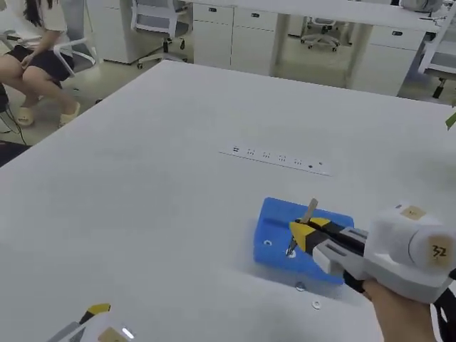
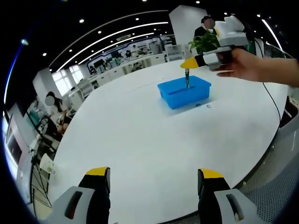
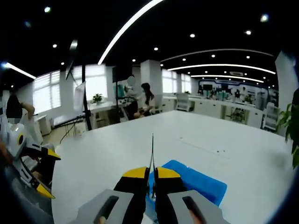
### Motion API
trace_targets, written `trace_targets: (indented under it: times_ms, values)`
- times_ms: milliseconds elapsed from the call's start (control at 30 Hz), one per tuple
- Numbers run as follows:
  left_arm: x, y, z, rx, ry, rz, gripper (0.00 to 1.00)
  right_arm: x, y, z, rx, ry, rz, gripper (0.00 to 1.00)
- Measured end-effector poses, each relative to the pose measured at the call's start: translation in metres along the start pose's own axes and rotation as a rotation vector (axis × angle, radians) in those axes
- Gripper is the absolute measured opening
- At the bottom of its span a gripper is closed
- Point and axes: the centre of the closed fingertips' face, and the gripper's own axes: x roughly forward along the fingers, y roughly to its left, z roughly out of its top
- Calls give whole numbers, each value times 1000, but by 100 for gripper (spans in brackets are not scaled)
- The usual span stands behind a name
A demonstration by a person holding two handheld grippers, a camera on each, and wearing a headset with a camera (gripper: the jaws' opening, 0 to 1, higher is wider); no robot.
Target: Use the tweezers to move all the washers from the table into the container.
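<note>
Tweezers [image 1: 311,211] sit clamped in the right gripper [image 1: 302,232] over the blue container [image 1: 274,221]; left gripper [image 2: 154,172] gapes empty.

My right claw [image 1: 299,234] carries the number 32 in gold on its white body. The small sticker [image 1: 412,211] above it is too blurred to read. The marks on the socket strip [image 1: 276,158] are too small to read.

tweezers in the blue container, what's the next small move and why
Probably lift the tweezers clear of the blue container and move to the two washers lying on the table by its near edge. The right hand-held gripper holds the tweezers tips-down in the container; whether they carry a washer is too small to tell.
</note>
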Motion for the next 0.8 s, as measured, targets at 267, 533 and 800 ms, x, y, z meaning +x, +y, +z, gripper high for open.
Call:
trace_targets:
  times_ms: [267, 533, 800]
  values:
    - [0, -1, -1, 4, 3, -7, 78, 12, -26, -13, 12, 24, -61, 1]
    - [-1, 0, -1, 0, 1, -2, 77, 20, -29, -47, 49, 87, -62, 1]
    - [0, 0, -2, 2, 7, 0, 78, 28, -25, -63, 60, 109, -48, 1]
